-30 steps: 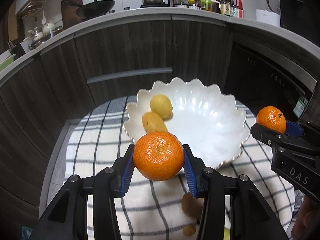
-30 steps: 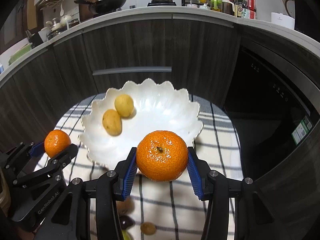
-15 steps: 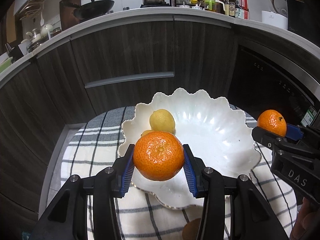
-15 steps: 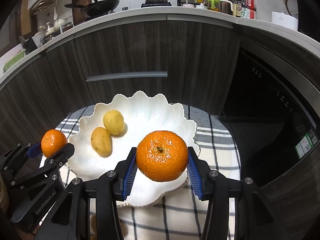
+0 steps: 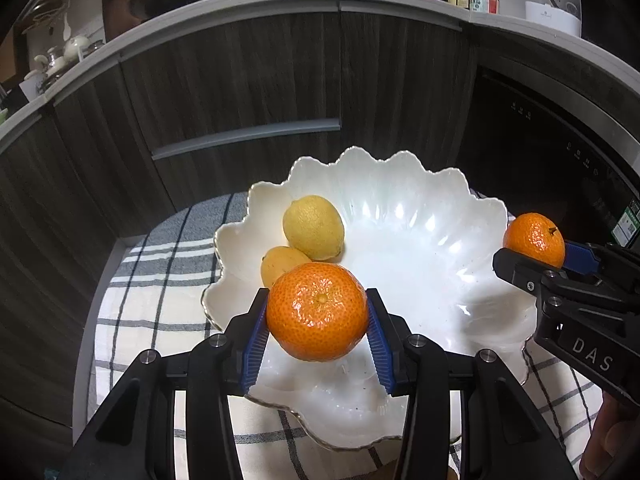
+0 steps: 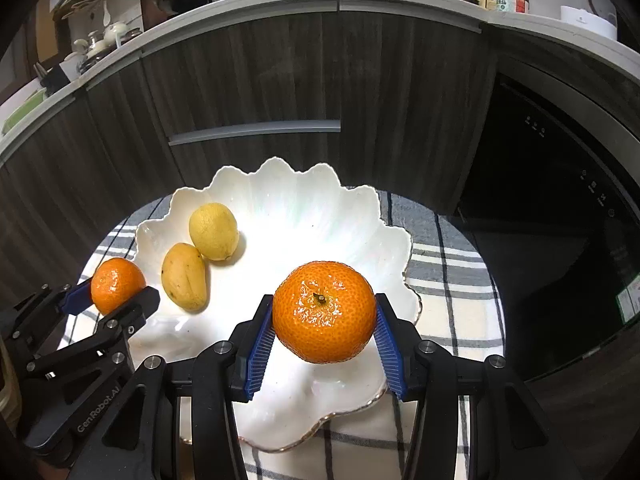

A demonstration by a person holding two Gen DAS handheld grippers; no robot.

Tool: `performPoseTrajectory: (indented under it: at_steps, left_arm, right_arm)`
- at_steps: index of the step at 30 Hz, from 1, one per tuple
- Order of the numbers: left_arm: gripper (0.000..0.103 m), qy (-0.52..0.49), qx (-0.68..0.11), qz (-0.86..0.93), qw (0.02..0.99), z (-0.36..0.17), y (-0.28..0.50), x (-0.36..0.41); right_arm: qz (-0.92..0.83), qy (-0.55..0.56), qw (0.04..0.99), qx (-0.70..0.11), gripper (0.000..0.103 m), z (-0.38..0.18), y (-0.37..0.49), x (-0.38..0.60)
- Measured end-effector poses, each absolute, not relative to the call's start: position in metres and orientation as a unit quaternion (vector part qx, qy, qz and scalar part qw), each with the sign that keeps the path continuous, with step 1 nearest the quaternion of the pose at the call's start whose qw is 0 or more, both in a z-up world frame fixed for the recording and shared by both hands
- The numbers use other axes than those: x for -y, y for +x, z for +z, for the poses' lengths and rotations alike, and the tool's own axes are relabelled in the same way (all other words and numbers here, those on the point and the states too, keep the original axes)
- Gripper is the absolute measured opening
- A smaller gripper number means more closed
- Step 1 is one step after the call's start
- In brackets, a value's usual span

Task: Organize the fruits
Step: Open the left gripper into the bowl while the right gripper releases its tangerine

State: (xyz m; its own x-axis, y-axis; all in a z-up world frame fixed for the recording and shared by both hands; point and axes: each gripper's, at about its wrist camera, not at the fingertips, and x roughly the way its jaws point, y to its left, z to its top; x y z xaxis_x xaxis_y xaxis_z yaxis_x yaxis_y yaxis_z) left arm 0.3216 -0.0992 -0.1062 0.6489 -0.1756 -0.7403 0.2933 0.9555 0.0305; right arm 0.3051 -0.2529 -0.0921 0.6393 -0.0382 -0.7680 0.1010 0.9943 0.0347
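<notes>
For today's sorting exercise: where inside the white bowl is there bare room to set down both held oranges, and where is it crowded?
The white bowl is bare across its middle and right, up to the scalloped rim. Crowded: its left side, where the lemon and mango lie.

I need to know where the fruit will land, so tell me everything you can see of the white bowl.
The white bowl is wide and shallow, glossy like glazed ceramic, with a wavy scalloped rim edged in thin gold. It sits upright on a white cloth with grey checks. Inside, on its left side, a lemon and a small mango lie close together; the rest of it is bare. Both grippers hold tangerines above it; neither touches it.
</notes>
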Motion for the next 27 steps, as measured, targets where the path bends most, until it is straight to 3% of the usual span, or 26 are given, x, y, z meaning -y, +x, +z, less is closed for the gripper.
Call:
performPoseTrajectory:
  at_steps: [5,7,9,11,15,18,27]
  left_arm:
    - [0.048,0.085,-0.406,-0.119,0.902,-0.112,0.323,0.100]
    - [0.065,0.086,-0.401,-0.112,0.905,-0.110,0.321,0.098]
    - [0.081,0.088,-0.391,-0.100,0.911,-0.106,0.317,0.096]
    - [0.082,0.087,-0.390,-0.100,0.911,-0.103,0.315,0.093]
    - [0.083,0.089,-0.392,-0.092,0.911,-0.099,0.312,0.088]
    - [0.092,0.084,-0.386,-0.086,0.915,-0.094,0.303,0.083]
    - [0.097,0.053,-0.395,-0.096,0.912,-0.083,0.272,0.067]
  right_arm:
    - [-0.032,0.036,0.903,-0.426,0.049,-0.097,0.307,0.252]
    - [-0.034,0.032,0.905,-0.422,0.051,-0.097,0.305,0.251]
    - [-0.043,0.023,0.908,-0.416,0.069,-0.094,0.303,0.250]
    - [-0.050,0.019,0.911,-0.409,0.076,-0.090,0.300,0.250]
    - [-0.071,0.007,0.912,-0.405,0.076,-0.085,0.296,0.250]
    - [-0.080,0.007,0.912,-0.402,0.078,-0.081,0.290,0.249]
    - [-0.086,0.015,0.912,-0.400,0.079,-0.066,0.260,0.238]
